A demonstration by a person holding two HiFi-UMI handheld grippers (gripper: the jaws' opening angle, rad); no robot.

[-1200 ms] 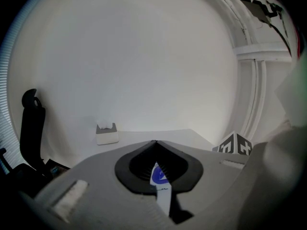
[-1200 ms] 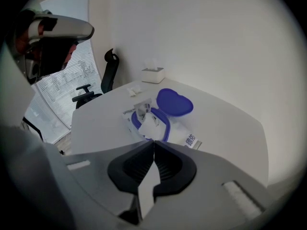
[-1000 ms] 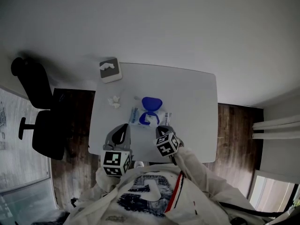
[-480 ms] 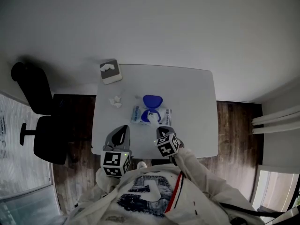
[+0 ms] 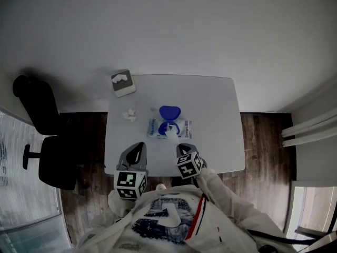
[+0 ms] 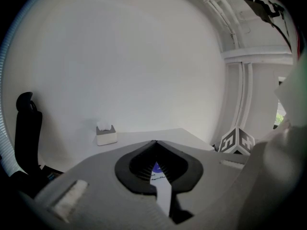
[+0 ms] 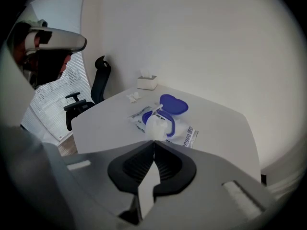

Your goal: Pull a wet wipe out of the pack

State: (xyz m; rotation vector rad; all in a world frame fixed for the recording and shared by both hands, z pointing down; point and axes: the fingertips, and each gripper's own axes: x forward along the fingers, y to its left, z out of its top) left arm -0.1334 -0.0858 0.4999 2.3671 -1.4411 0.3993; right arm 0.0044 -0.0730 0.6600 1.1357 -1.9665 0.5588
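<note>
The wet wipe pack [image 5: 169, 128] lies flat in the middle of the white table [image 5: 216, 104], its blue lid [image 5: 170, 112] flipped open. In the right gripper view the pack [image 7: 184, 134] shows a white wipe [image 7: 156, 122] rising from its opening to the jaw tips. My right gripper [image 5: 182, 148] [image 7: 154, 142] hovers just near of the pack, shut on that wipe. My left gripper [image 5: 138, 151] [image 6: 155, 142] hangs to the left at the table's near edge, shut with nothing in it.
A grey tissue box [image 5: 122, 82] [image 6: 106, 134] stands at the table's far left corner. A crumpled wipe [image 5: 129, 113] lies left of the pack. A black office chair [image 5: 45, 136] stands on the wood floor to the left.
Both grippers have drawn back a little from the pack toward the person. The wipe has come further out of the opening with the right gripper.
</note>
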